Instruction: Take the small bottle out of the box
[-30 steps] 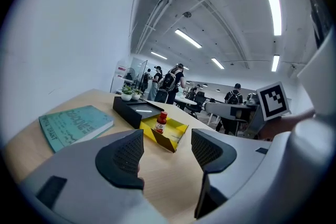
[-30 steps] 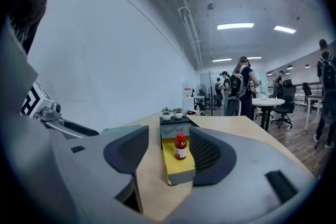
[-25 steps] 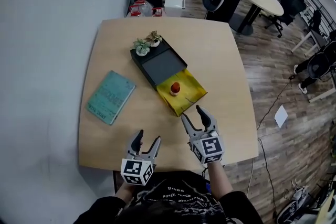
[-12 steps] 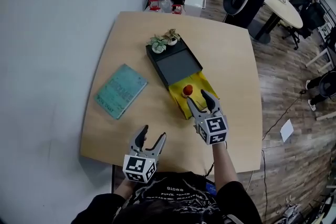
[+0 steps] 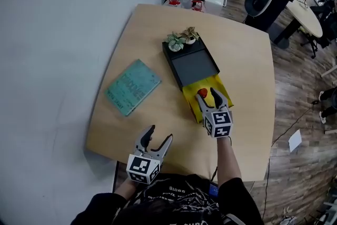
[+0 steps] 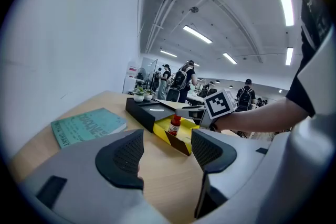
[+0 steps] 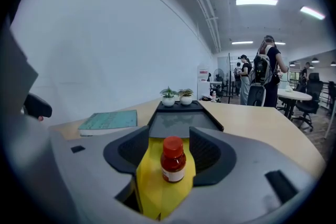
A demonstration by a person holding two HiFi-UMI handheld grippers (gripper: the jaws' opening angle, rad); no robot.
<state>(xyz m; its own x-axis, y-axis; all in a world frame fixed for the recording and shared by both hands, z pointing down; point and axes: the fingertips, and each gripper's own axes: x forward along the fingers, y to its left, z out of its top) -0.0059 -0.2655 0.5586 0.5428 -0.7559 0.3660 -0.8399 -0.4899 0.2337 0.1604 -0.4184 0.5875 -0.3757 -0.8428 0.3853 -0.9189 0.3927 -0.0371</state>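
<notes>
Small bottle (image 7: 172, 161) not yet lifted from box (image 5: 192, 66).
Right gripper (image 5: 206, 96) holds wide jaws either side of it in the yellow drawer (image 5: 222, 88); left gripper (image 5: 159, 137) hangs open, empty.

The small bottle (image 5: 202, 93) is stood in the box's (image 5: 196, 67) open tray (image 5: 190, 96), potted plants (image 5: 181, 38) are set on its far end, and a book (image 5: 133, 86) is laid to its left on the table (image 5: 247, 71).

- A wooden table (image 5: 239, 66) is seen.
- A green book (image 5: 132, 86) is laid at its left.
- A box (image 5: 194, 63) is set right of the book.
</notes>
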